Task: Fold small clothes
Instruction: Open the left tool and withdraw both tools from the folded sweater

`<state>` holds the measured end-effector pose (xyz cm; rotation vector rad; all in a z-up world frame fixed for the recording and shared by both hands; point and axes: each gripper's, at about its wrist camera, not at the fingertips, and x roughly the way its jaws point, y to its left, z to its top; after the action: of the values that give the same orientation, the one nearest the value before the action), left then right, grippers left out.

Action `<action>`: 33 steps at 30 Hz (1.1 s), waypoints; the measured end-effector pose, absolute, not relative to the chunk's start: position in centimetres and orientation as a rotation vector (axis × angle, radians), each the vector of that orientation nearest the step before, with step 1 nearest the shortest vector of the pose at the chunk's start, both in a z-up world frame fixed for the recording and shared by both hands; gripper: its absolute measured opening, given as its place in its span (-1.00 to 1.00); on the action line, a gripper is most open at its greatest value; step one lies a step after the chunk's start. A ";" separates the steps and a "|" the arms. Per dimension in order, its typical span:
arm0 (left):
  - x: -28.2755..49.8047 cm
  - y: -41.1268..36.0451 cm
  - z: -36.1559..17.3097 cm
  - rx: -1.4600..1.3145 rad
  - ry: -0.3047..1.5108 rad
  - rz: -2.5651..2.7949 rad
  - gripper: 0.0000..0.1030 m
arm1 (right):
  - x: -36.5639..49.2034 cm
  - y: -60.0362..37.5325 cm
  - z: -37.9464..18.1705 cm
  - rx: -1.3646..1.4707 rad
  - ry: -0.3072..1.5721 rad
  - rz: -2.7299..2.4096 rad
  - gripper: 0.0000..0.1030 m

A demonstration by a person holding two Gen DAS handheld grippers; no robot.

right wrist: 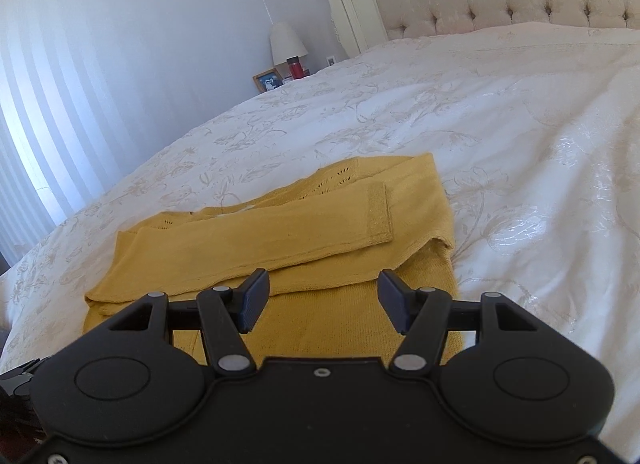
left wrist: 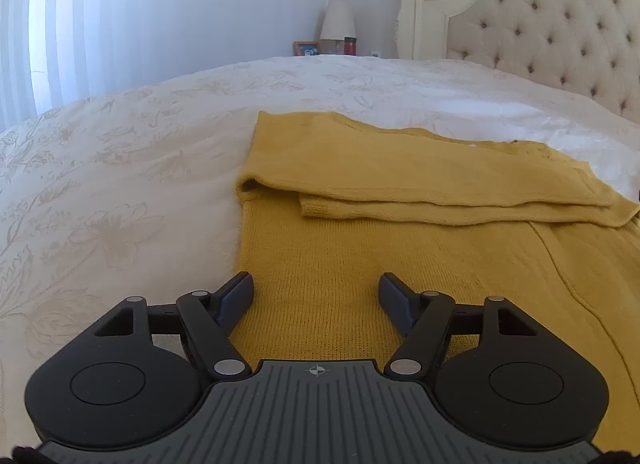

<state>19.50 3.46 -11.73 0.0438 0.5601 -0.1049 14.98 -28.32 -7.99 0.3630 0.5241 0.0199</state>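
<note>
A mustard-yellow knit sweater lies flat on the white bed cover, its sleeves folded across the body. My left gripper is open and empty, low over the sweater's near left part. In the right wrist view the same sweater lies with one sleeve cuff on top. My right gripper is open and empty, just above the sweater's near right part. The sweater's nearest hem is hidden under both grippers.
The bed cover spreads wide to the right and far side. A tufted headboard stands at the back right. A nightstand with a lamp, a photo frame and a red jar is beyond the bed. Curtains hang on the left.
</note>
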 end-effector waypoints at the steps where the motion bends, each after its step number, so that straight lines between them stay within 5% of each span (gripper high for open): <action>1: 19.5 3.4 -11.8 0.047 0.557 -0.099 0.33 | 15.0 -28.2 -8.0 0.360 0.521 0.014 0.26; 14: 19.4 2.9 -12.0 0.079 0.555 -0.069 0.33 | 19.1 -27.4 -7.1 0.264 0.507 -0.069 0.26; 26: 19.6 3.0 -12.0 0.071 0.559 -0.066 0.33 | 25.9 -29.7 -9.9 0.330 0.711 -0.125 0.26; 28: 19.6 3.0 -12.0 0.073 0.559 -0.065 0.33 | 25.8 -29.7 -10.3 0.366 0.720 -0.120 0.08; 30: 19.6 3.1 -12.0 0.072 0.559 -0.066 0.33 | 25.7 -29.4 -10.0 0.370 0.715 -0.114 -0.64; 33: 19.6 3.1 -12.0 0.071 0.559 -0.066 0.33 | 24.9 -28.7 -8.4 0.375 0.670 -0.060 -0.69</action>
<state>19.59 3.06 -12.03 0.0707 0.5591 -0.0658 24.87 -28.72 -8.40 0.3753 0.6697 -0.0602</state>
